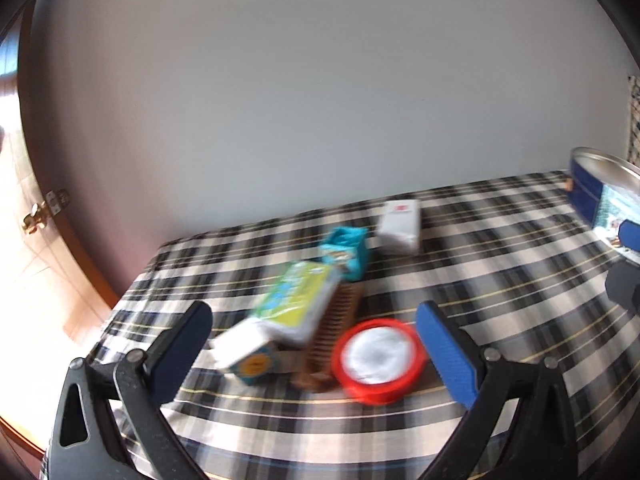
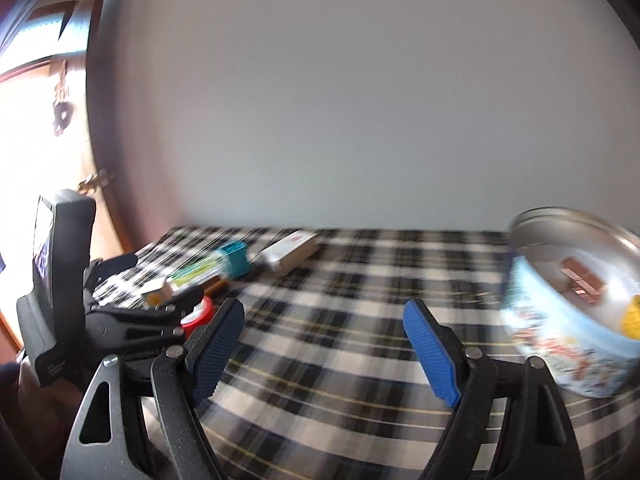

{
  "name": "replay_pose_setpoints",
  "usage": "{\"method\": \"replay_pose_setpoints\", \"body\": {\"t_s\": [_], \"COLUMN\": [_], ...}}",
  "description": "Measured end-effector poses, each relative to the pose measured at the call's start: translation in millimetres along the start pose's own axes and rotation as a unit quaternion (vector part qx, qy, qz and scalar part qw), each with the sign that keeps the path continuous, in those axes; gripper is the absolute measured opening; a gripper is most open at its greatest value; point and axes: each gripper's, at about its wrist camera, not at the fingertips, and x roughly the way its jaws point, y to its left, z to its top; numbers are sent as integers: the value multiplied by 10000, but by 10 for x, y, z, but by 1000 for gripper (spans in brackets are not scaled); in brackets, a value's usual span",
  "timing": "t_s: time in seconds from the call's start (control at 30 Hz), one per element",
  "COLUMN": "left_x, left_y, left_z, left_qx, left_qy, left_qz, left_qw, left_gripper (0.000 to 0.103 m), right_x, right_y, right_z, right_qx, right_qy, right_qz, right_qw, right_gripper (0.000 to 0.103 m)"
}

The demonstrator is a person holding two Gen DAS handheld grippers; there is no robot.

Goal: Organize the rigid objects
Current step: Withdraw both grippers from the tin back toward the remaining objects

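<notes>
A red round lid [image 1: 378, 360] with a white centre lies on the plaid cloth [image 1: 500, 272], between the open fingers of my left gripper [image 1: 316, 320]. Beside it lie a brown comb [image 1: 334, 332], a green-and-white packet [image 1: 296, 300], a small white-and-yellow box [image 1: 248, 354], a teal box [image 1: 348, 250] and a white box [image 1: 400, 226]. My right gripper [image 2: 324, 320] is open and empty over bare cloth [image 2: 340, 280]. A round blue tin [image 2: 576, 312] stands to its right, open, with small items inside. The left gripper [image 2: 132, 312] shows at the left of the right wrist view.
A plain grey wall backs the table. A wooden door frame with a brass latch [image 1: 42, 210] is at the far left. The tin [image 1: 604, 192] stands at the table's far right edge in the left wrist view. Both views are motion-blurred.
</notes>
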Motion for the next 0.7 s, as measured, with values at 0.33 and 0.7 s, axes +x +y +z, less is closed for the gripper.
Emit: {"method": "replay_pose_setpoints", "body": {"t_s": [0.33, 0.7], "left_x": [149, 390], "left_y": [708, 936], "left_z": [-142, -217], "left_qx": [42, 179], "left_qy": [325, 667], "left_qz": [-7, -508], "left_qw": [9995, 9963], "left_gripper": [103, 103], "right_x": [634, 1302], "right_y": [698, 1057], "right_z": [-24, -79], "right_qx": [-452, -684], "right_qy": [1062, 2079], "right_qz": [797, 806], "right_qw": [9901, 9724], "right_gripper": [84, 84]}}
